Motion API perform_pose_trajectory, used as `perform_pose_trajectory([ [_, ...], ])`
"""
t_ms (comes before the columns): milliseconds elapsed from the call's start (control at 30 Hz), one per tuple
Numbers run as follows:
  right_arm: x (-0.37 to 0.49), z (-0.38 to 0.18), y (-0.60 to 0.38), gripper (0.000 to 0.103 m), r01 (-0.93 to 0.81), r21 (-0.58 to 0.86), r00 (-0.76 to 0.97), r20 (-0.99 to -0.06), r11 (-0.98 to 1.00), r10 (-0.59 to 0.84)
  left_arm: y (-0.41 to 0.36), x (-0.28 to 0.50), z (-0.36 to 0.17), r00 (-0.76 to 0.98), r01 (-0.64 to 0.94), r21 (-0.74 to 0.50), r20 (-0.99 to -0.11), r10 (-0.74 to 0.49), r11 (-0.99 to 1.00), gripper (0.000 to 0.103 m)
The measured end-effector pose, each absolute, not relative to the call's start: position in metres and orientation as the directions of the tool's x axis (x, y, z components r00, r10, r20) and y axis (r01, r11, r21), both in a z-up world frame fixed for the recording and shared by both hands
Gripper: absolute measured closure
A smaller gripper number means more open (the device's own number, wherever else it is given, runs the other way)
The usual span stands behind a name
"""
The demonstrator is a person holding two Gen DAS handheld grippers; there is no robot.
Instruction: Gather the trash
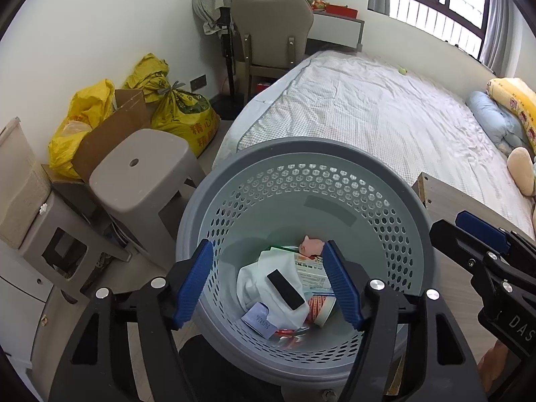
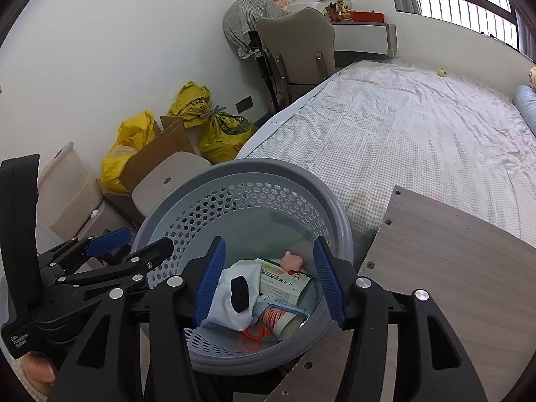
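A grey perforated trash basket (image 1: 385, 181) stands below both grippers; it also shows in the right wrist view (image 2: 301, 174). Inside lie a white cloth (image 1: 264, 281) with a small black block (image 1: 285, 288) on it, a pink pig toy (image 1: 311, 246), a medicine box (image 2: 284, 284), a paper cup (image 2: 283, 321) and red scissors (image 2: 254, 335). My left gripper (image 1: 271, 281) is open and empty above the basket. My right gripper (image 2: 268, 281) is open and empty above the basket too. Each gripper shows at the edge of the other's view.
A wooden tabletop (image 2: 452, 268) lies right of the basket. A bed (image 1: 385, 110) is behind it. A grey stool (image 1: 140, 174), a cardboard box (image 1: 114, 127) and yellow bags (image 1: 187, 117) stand to the left. A chair (image 1: 271, 33) is at the back.
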State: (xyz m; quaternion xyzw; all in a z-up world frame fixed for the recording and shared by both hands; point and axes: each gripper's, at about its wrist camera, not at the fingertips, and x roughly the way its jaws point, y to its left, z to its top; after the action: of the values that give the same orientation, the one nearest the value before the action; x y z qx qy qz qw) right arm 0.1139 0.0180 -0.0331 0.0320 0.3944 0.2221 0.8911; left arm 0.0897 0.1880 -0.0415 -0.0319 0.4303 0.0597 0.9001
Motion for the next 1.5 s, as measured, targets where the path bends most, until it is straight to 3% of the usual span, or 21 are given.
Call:
perform_pose_trajectory([
  [367, 0.109, -0.030, 0.015, 0.043, -0.354, 0.225, 0.602, -0.688, 0.908, 0.405, 0.186, 0.079, -0.031, 0.645, -0.152, 0.021, -0.755, 0.115, 0.988, 0.015],
  [633, 0.106, -0.029, 0.017, 0.037, -0.350, 0.206, 0.614, -0.686, 0.914, 0.390, 0.186, 0.075, -0.024, 0.659, -0.168, 0.038, -0.739, 0.141, 0.985, 0.008],
  [1500, 0.105, -0.028, 0.014, 0.033, -0.337, 0.205, 0.623, -0.683, 0.919, 0.381, 0.189, 0.075, -0.024, 0.647, -0.191, 0.040, -0.747, 0.156, 0.981, 0.006],
])
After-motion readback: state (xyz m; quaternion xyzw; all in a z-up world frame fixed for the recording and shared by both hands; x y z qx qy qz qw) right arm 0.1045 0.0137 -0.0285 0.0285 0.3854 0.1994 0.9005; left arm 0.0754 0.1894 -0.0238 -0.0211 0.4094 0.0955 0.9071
